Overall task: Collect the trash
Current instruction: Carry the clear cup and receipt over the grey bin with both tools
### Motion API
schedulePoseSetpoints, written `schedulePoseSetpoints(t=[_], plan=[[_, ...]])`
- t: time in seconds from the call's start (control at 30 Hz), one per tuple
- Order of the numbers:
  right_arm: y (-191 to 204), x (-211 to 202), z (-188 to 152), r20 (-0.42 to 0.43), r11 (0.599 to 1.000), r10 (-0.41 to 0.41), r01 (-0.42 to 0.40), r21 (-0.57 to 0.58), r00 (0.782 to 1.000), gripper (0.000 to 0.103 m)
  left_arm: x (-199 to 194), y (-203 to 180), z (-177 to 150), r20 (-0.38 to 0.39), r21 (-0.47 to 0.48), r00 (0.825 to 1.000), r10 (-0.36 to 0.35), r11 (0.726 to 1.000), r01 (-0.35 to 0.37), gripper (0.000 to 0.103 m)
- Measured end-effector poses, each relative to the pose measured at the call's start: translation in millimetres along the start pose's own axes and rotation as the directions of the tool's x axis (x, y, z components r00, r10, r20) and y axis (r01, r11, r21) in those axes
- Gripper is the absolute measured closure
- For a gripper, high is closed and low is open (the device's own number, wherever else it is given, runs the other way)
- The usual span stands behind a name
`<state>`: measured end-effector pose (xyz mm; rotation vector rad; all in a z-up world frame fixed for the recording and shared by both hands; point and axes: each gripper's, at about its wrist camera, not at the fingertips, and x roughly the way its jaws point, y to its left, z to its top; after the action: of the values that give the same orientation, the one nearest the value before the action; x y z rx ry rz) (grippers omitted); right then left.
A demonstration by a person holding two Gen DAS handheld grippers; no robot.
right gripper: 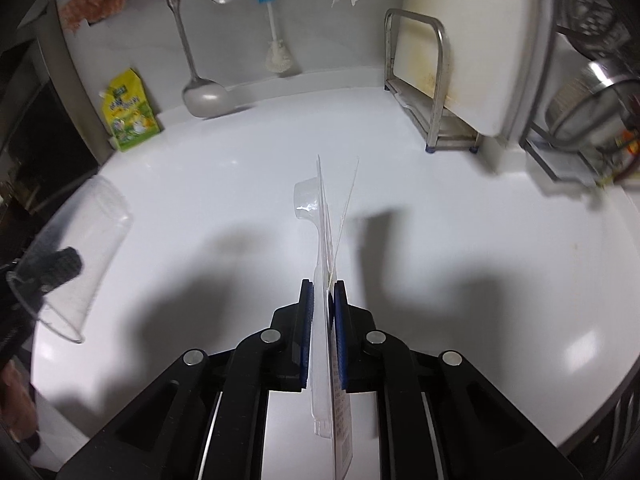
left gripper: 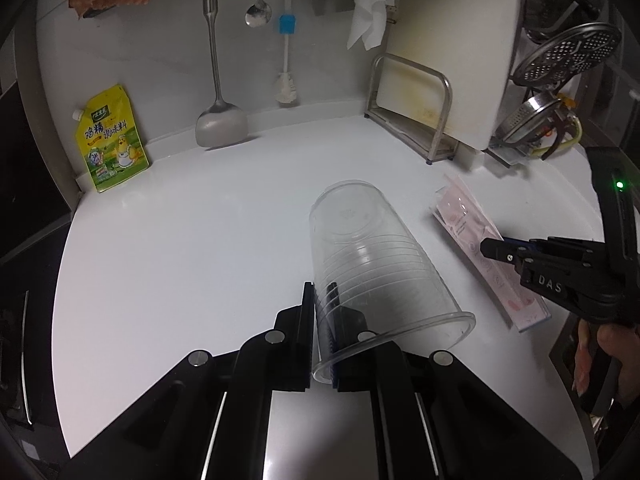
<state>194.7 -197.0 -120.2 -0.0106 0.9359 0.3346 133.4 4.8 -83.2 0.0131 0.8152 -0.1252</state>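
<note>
Above a glossy white desk [left gripper: 180, 248], the left tool [left gripper: 322, 304] is clamped on the wall of a clear ribbed plastic cup [left gripper: 372, 256] — one finger inside, one outside, the cup tipped with its base pointing away. The right tool [right gripper: 323, 300] is pinched shut on a flat clear blister pack with a pink card backing [right gripper: 326, 240], held edge-on off the desk. A yellow-green seasoning pouch [left gripper: 112, 140] leans against the back wall, well apart from a metal rack [left gripper: 416, 108] holding a white cutting board [left gripper: 452, 48].

Clear cup [left gripper: 376, 264], pink-and-clear blister pack [left gripper: 486, 254], both gripped.
</note>
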Motion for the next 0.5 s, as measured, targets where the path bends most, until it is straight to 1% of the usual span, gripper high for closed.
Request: schedulePoseSetpoints(t=[0.07,0.2,0.37,0.5], plan=[[7.1,-19.7,-11.9,0.019,0.999,0.040,-0.040,0.031,0.999,0.093,-10.8,-3.9,-5.1,0.003,0.010,1.000,0.000,1.000,0.000,0.096],[19.3,-55.8,-34.1,0.052,0.995,0.070,-0.074,0.073,0.996,0.093,-33.0,-10.5,-16.9,0.005,0.021,1.000,-0.007,1.000,0.007,0.096],[32.6,-96.1,-62.1,0.079,0.993,0.069,-0.076,0.092,0.995,0.093,-57.0,-17.5,-35.4,-0.002,0.028,1.000,-0.011,1.000,0.011,0.096],[43.9,-118.2,-89.6,0.074,0.991,0.072,-0.080,0.106,0.995,0.093,-75.0,-23.9,-53.7,-0.010,0.039,1.000,-0.011,0.999,0.011,0.096]])
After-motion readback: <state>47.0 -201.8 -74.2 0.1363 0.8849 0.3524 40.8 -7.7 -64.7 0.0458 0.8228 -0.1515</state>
